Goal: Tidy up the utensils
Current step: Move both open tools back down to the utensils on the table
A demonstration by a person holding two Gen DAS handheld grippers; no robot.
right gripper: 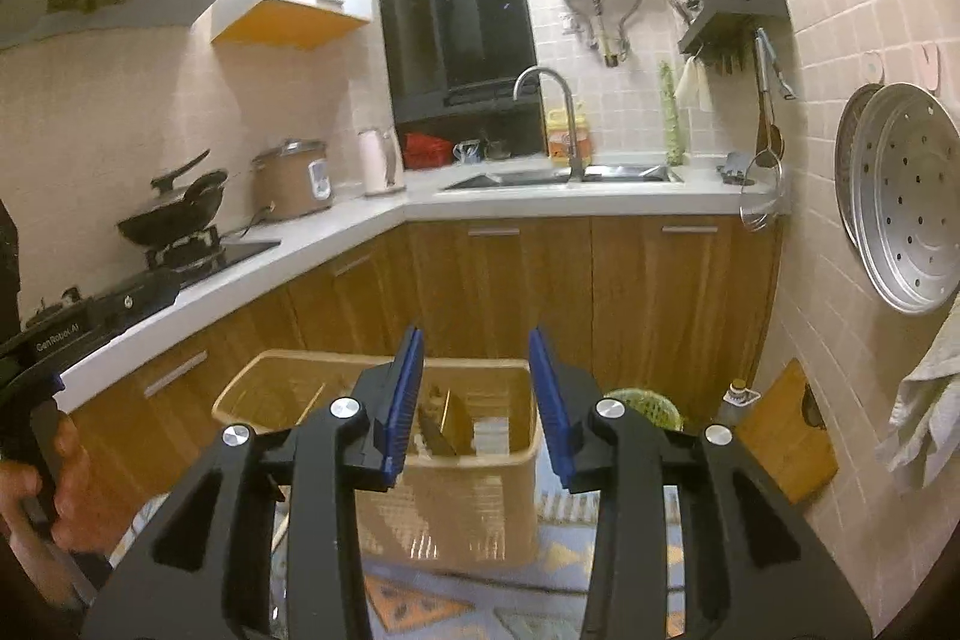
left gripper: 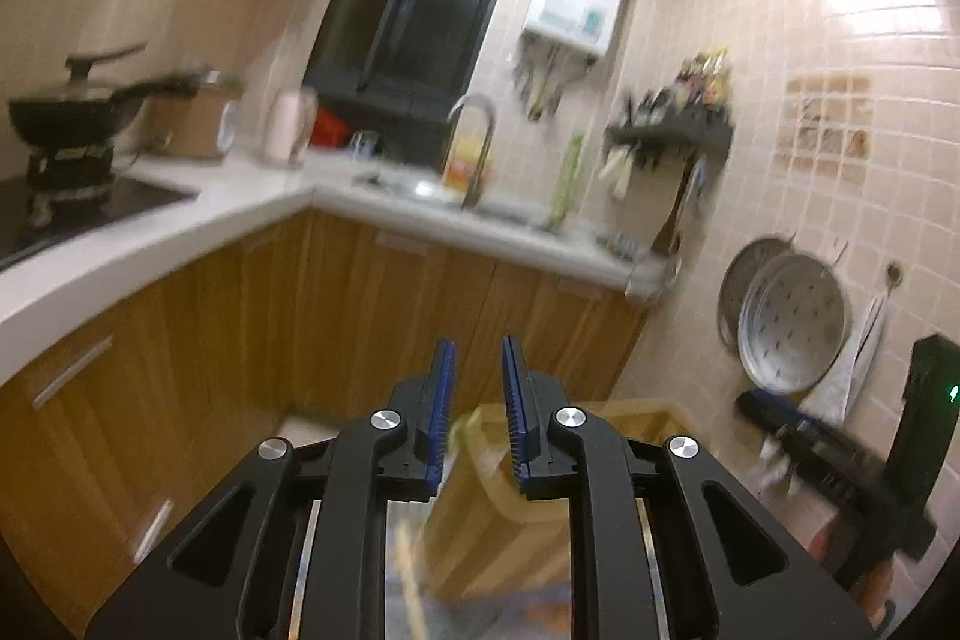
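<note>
Below and just ahead of the right hand-held gripper (right gripper: 477, 388) sits a tan plastic basket (right gripper: 480, 502) on a patterned cloth (right gripper: 420, 604), and the coming move likely turns on that drop: the basket's long side runs across the view, its open mouth facing up. Inside it a cleaver (right gripper: 447, 421) leans blade-up in line with the gap between the jaws — those stand apart with nothing between them. The left hand-held gripper (left gripper: 478, 388) is also parted, more narrowly, and empty; in its blurred view the basket lies partly under its fingers, so both hands seem about equally near. Thin pale sticks in the basket's left half may be chopsticks — too faint to say. A hand (right gripper: 42, 484) grips the left tool's handle at the frame edge. The basket's floor stays hidden behind the grippers.
</note>
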